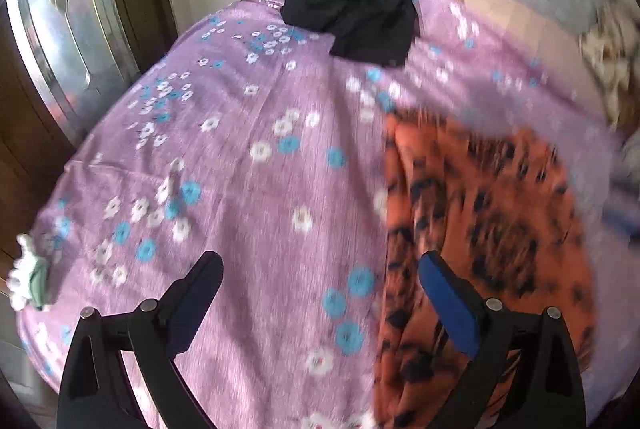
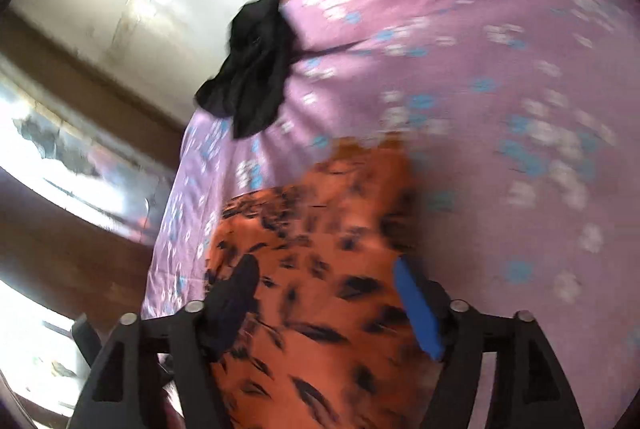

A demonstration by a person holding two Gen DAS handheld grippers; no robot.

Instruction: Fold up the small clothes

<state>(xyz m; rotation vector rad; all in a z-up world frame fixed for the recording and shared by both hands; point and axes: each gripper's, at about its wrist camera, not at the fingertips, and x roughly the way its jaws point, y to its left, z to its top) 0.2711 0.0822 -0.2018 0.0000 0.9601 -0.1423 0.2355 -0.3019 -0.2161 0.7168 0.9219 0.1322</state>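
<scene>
Honestly, my worry is dragging the purple floral sheet (image 1: 248, 165) up along with the orange patterned garment (image 1: 480, 221), since both views are blurred. Nearest, my right gripper (image 2: 324, 271) hangs spread wide over that garment, gripping nothing. My left gripper (image 1: 320, 267) is equally wide, empty, straddling its left edge. Farther off lies a crumpled black garment (image 1: 356, 13).

Matt woven purple bedsheet (image 1: 248, 189); soft orange printed cloth (image 1: 480, 213); matt black garment (image 1: 356, 13).

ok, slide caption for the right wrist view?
Open right gripper over orange patterned garment on floral purple sheet.
</scene>
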